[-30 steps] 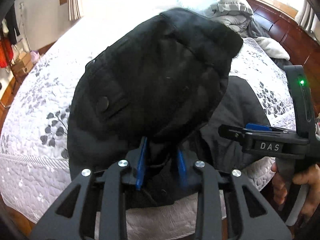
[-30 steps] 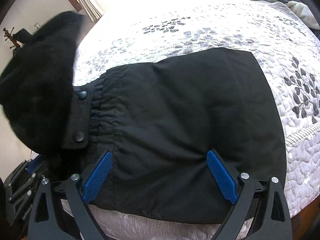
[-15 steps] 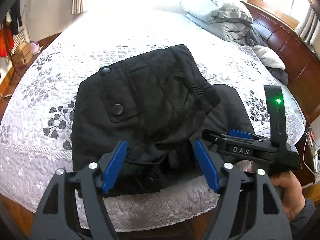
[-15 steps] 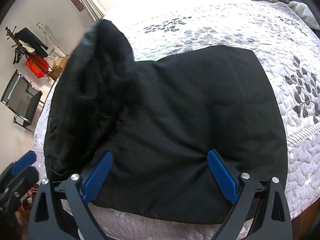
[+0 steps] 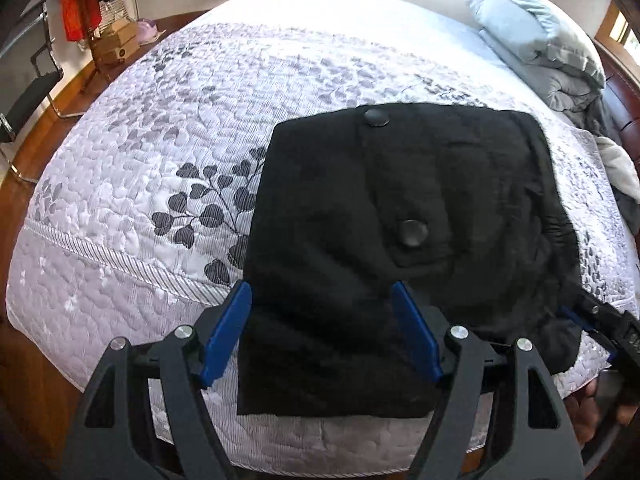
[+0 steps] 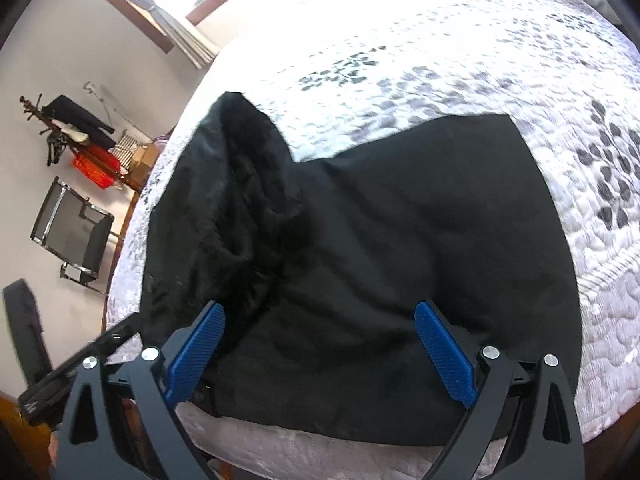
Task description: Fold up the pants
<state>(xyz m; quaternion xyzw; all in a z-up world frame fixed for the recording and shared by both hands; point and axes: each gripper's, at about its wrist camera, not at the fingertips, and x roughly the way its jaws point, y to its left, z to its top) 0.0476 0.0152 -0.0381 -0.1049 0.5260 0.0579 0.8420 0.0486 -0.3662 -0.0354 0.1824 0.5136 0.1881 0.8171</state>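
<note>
The black pants (image 5: 400, 240) lie folded on the bed near its front edge, a flap with two round buttons (image 5: 412, 232) on top. My left gripper (image 5: 320, 296) hovers over their near edge, open, its blue pads (image 5: 228, 332) apart and pressing on nothing. In the right wrist view the pants (image 6: 420, 240) have a rumpled upper layer (image 6: 240, 200) on the left. My right gripper (image 6: 320, 316) stands open above the near edge, pads wide and holding nothing. It also shows at the right edge of the left wrist view as the right gripper (image 5: 596, 320), held by a hand (image 5: 600, 412).
A white quilt with grey leaf print (image 5: 140, 200) covers the bed. A grey duvet (image 5: 540, 40) is heaped at the far right by the dark wooden headboard (image 5: 624, 92). Beyond the bed's left side stand a folding chair (image 6: 72, 232), a coat rack (image 6: 76, 128) and boxes (image 5: 116, 40).
My left gripper let go of the raised pants part and opened. That part now lies flat on the rest. The left gripper drew back toward the bed edge; the right stayed put.
</note>
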